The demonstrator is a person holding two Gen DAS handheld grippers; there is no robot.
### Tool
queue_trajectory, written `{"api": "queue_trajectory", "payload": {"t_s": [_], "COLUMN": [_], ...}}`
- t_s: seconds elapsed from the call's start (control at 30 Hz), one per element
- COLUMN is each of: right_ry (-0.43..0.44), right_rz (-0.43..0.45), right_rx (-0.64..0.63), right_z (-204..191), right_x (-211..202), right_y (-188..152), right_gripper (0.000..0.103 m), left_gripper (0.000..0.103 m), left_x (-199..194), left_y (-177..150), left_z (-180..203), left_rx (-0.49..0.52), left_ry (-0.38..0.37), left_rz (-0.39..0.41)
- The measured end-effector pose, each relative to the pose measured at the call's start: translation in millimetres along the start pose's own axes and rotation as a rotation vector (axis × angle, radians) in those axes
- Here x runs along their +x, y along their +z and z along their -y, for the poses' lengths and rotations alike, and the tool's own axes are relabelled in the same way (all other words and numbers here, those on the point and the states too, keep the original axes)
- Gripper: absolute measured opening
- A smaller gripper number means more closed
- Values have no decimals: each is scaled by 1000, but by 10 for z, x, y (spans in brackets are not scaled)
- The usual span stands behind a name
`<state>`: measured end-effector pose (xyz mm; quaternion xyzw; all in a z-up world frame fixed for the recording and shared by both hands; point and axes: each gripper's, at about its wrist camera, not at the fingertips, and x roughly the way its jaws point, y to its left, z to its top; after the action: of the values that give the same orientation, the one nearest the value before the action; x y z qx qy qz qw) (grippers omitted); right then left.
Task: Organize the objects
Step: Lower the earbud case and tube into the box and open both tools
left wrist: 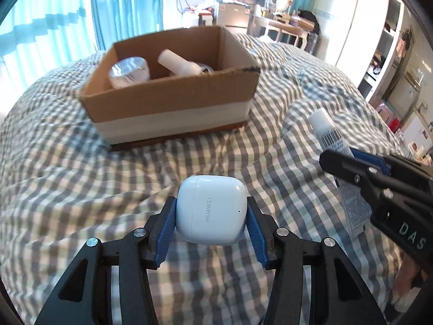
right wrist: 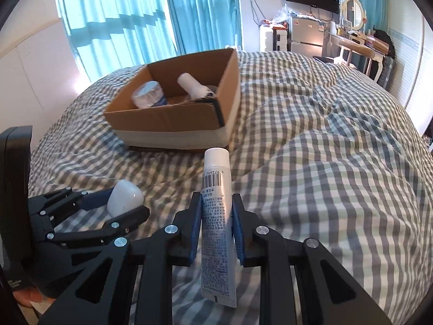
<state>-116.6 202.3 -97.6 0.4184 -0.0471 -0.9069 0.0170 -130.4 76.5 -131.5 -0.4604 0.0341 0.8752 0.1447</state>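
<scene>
My left gripper is shut on a white Huawei earbud case and holds it above the checked bedspread, in front of the cardboard box. My right gripper is shut on a white tube with a barcode, cap pointing towards the box. The tube also shows in the left wrist view, at the right. The left gripper and the case show in the right wrist view, at the lower left. The box holds a foil-wrapped roll and a white bottle.
The box stands on a bed with a grey and white checked cover. Blue curtains hang behind it. A fridge, a TV and a dressing table stand at the far wall. White wardrobes line the right side.
</scene>
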Motion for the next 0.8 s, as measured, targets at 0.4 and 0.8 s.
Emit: {"api": "queue_trajectory", "payload": {"t_s": [0.4,0.8], "right_ry": [-7,14], "right_rz": [82,159], "right_rx": [-74,-138], "right_z": [-396,-623], "right_x": [-473,-728], "right_y": [90,501], "right_gripper": [21,21], "left_gripper": [51,51], "left_x": [-603,-996], "left_y": [18,393], "left_z": [-210,-368], "left_rx": [-23,-24], "left_ry": [25,59], "left_rz": [120,225]}}
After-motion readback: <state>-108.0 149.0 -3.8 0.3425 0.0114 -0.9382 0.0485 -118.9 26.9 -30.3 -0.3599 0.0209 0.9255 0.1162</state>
